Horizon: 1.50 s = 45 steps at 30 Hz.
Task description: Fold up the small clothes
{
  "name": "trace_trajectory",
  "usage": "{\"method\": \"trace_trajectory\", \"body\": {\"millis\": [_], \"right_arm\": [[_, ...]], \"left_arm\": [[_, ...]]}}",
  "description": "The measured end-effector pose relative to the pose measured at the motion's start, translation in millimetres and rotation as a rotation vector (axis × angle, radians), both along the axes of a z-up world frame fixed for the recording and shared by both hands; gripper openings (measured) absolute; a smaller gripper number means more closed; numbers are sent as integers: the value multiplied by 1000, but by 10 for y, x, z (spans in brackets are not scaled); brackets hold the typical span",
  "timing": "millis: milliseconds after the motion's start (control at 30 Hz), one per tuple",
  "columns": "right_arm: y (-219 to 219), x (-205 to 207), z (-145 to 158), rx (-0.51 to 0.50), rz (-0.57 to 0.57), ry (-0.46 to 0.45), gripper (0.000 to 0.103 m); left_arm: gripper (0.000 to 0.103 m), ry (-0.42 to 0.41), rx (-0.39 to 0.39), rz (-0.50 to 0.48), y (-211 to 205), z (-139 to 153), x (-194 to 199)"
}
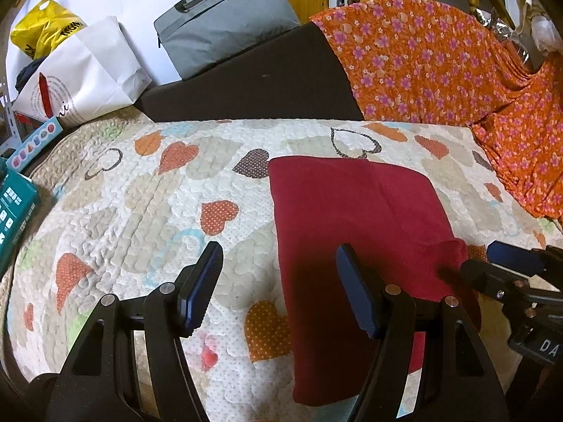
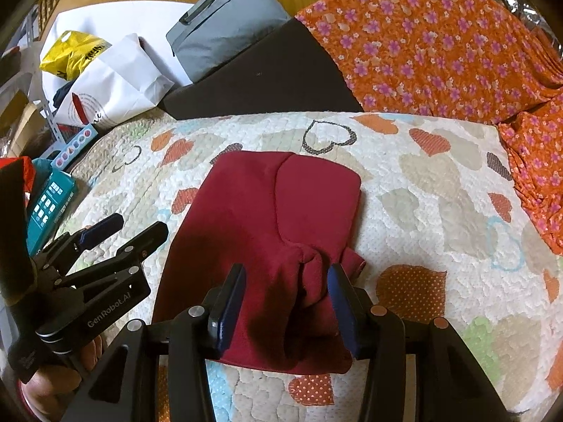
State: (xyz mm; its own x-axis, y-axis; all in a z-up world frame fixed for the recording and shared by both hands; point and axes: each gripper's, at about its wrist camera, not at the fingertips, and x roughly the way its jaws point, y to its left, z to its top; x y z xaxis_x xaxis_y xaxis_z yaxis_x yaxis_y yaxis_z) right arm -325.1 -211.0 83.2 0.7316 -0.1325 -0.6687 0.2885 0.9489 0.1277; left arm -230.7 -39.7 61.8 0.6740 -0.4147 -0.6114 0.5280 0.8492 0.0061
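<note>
Folding red garment (image 2: 267, 218), lying mid-quilt (image 2: 422, 190): right gripper (image 2: 286, 302) straddles bunched near corner w/ jaws apart, not pinching, left gripper (image 1: 278, 288) open over near-left edge; judge flattening bunch first gives cleaner crease; bags (image 1: 91, 70), grey case (image 1: 225, 17), orange floral cloth (image 1: 440, 63) far side.

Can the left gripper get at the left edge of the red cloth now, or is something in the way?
Probably yes. The left gripper stands open just above the red cloth's left edge, with only bare quilt beside it.
</note>
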Motion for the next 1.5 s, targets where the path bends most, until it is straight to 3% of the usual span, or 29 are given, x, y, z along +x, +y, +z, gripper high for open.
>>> {"method": "trace_trajectory", "body": {"millis": [1500], "right_arm": [[44,86,-103,33,-1,32,47]], "left_arm": [[67,7,11,-3,-65,-46,-9]]}}
